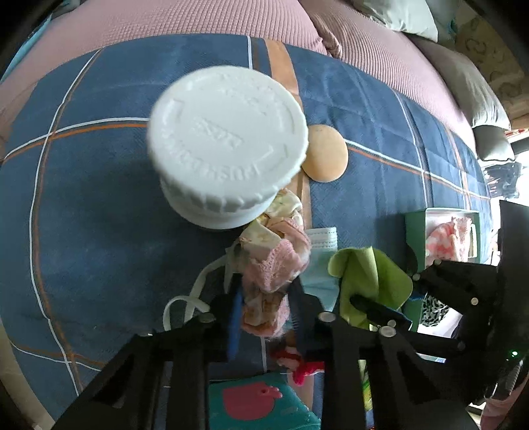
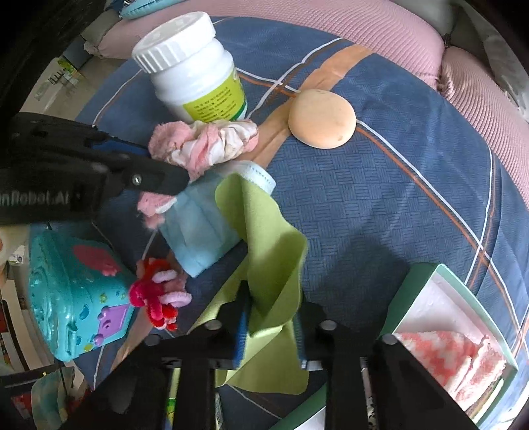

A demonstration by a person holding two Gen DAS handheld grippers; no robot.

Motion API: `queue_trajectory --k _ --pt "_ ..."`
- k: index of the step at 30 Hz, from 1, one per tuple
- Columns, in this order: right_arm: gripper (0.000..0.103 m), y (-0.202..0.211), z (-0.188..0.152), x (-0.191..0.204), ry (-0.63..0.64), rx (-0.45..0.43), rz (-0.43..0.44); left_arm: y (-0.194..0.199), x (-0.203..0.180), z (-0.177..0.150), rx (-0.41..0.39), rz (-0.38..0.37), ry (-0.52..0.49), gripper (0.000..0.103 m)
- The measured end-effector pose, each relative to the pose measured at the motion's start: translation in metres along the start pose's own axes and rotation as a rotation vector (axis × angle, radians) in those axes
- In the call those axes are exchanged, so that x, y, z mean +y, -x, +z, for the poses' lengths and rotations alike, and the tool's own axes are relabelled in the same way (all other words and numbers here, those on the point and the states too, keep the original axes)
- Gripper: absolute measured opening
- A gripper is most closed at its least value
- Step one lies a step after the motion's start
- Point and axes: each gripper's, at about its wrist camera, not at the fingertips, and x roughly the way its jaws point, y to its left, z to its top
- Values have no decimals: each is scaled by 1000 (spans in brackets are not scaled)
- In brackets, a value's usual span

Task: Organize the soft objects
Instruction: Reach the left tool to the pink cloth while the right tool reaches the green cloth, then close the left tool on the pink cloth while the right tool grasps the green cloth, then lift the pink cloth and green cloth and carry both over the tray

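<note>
My left gripper (image 1: 264, 297) is shut on a pink and cream scrunchie (image 1: 274, 251), which also shows in the right wrist view (image 2: 205, 145) next to the left gripper's fingers (image 2: 158, 177). My right gripper (image 2: 271, 307) is shut on a green cloth (image 2: 264, 251), also seen in the left wrist view (image 1: 370, 278). A light blue face mask (image 2: 198, 228) lies under both. A round peach sponge (image 2: 322, 120) lies farther back on the blue plaid blanket (image 2: 396, 198).
A white pill bottle (image 2: 195, 69) stands behind the scrunchie. A green box (image 2: 439, 330) at the right holds a pink-white cloth (image 2: 463, 357). A teal toy case (image 2: 72, 297) and red-pink pipe-cleaner piece (image 2: 158, 297) lie at the left. Pink sofa cushions (image 2: 330, 23) behind.
</note>
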Motion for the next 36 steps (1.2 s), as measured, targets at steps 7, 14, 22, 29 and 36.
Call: queue_trajectory --k 7,14,22,29,36 --pt "9 6 -4 -6 -12 2 16 0 -2 -7 -11 -9 -2 17" --pt "8 31 -8 -10 -27 -20 16 12 -6 -14 -30 -16 4 16" --pt "7 71 -21 -7 -44 -77 17 53 -5 -27 -74 -21 13 16" --pt "7 122 -37 -9 -66 -165 25 101 -9 -44 -177 -30 27 16" --pt "7 163 -58 -12 -126 -281 33 149 -23 -74 -352 -65 42 16"
